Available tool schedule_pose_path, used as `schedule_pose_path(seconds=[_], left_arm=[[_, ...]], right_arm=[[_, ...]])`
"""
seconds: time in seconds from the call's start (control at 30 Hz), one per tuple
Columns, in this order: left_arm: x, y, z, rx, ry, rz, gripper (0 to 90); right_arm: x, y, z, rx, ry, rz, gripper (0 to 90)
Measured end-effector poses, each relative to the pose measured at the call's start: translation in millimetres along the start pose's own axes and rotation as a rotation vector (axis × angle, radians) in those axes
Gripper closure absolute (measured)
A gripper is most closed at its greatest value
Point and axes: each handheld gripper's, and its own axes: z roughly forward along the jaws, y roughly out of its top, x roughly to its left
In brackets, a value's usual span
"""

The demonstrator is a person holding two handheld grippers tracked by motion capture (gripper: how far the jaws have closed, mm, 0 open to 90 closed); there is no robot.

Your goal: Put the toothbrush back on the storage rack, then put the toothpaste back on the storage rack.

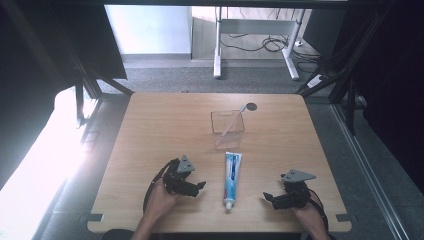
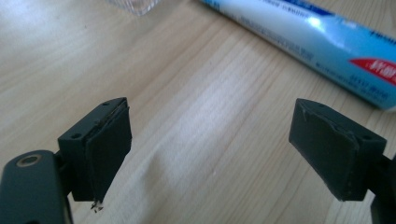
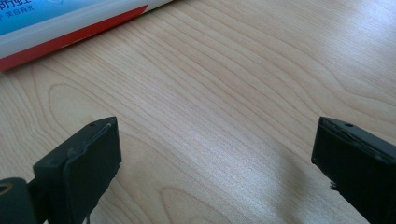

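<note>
A blue and white toothpaste tube [image 1: 231,179] lies lengthwise on the wooden table [image 1: 165,125], cap toward the near edge. Behind it stands a clear plastic box [image 1: 227,123] with a toothbrush [image 1: 235,119] leaning in it. My left gripper [image 1: 201,187] rests open to the left of the tube, jaws pointing at it; the tube [image 2: 322,42] crosses the top right of the left gripper view, beyond the gripper [image 2: 210,154]. My right gripper [image 1: 268,198] is open to the right of the tube, with bare wood between its jaws [image 3: 215,172]; the tube [image 3: 60,23] lies at the top left there.
A round dark hole [image 1: 251,106] marks the table's far side. Beyond the table stand a white desk frame [image 1: 255,40] and cables on grey carpet. Dark frame posts flank both sides.
</note>
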Motion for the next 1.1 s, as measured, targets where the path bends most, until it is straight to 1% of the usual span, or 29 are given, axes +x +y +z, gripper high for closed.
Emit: schedule_pose_path(seconds=[0.07, 0.13, 0.2, 0.27, 0.37, 0.43, 0.57, 0.63, 0.77, 0.9, 0.97, 1.03, 1.1], left_arm=[[-0.7, -3.4, 0.9, 0.013, 0.009, 0.001, 13.4], [-0.3, -5.6, 1.0, 0.019, 0.014, 0.006, 13.3], [-0.1, -7.6, 0.4, 0.020, 0.016, 0.001, 13.3], [1.5, -9.1, -1.0, 0.015, 0.018, -0.005, 13.3], [3.6, -10.4, -2.9, 0.000, 0.018, -0.030, 13.3], [4.4, -10.9, -3.6, -0.002, 0.016, -0.033, 13.4], [5.8, -12.7, -4.5, -0.006, 0.029, -0.030, 13.3], [6.9, -14.3, -5.1, -0.010, 0.028, -0.040, 13.2], [9.5, -16.5, -5.6, -0.013, 0.028, -0.047, 13.2], [10.1, -17.1, -4.5, -0.006, 0.027, -0.038, 13.2], [10.1, -17.4, -3.9, -0.003, 0.024, -0.037, 13.2], [9.3, -17.6, -3.3, 0.002, 0.024, -0.037, 13.2], [8.8, -17.6, -2.9, 0.001, 0.023, -0.036, 13.2]], right_arm=[[0.1, -0.2, 0.0, 0.000, 0.001, 0.001, 1.5], [-0.1, -0.3, -0.5, -0.001, 0.001, 0.002, 1.5], [-0.1, -0.1, -0.6, -0.002, 0.002, 0.001, 1.6], [0.4, 0.1, 0.1, 0.003, 0.006, -0.003, 1.5], [1.1, 0.4, 0.5, 0.007, 0.007, -0.011, 1.5], [1.6, 0.5, 0.3, 0.008, 0.008, -0.012, 1.5], [2.4, 1.4, 0.5, 0.020, 0.015, -0.020, 1.5], [2.8, 2.6, -0.1, 0.020, 0.015, -0.025, 1.4], [3.3, 5.8, -2.0, 0.023, 0.017, -0.026, 1.0], [3.2, 8.5, -0.6, 0.047, 0.029, -0.005, 1.0], [4.5, 10.4, 0.0, 0.059, 0.031, -0.010, 1.3], [5.4, 12.1, -0.8, 0.055, 0.027, -0.025, 1.5], [5.4, 14.6, -2.7, 0.047, 0.040, -0.018, 2.0]])
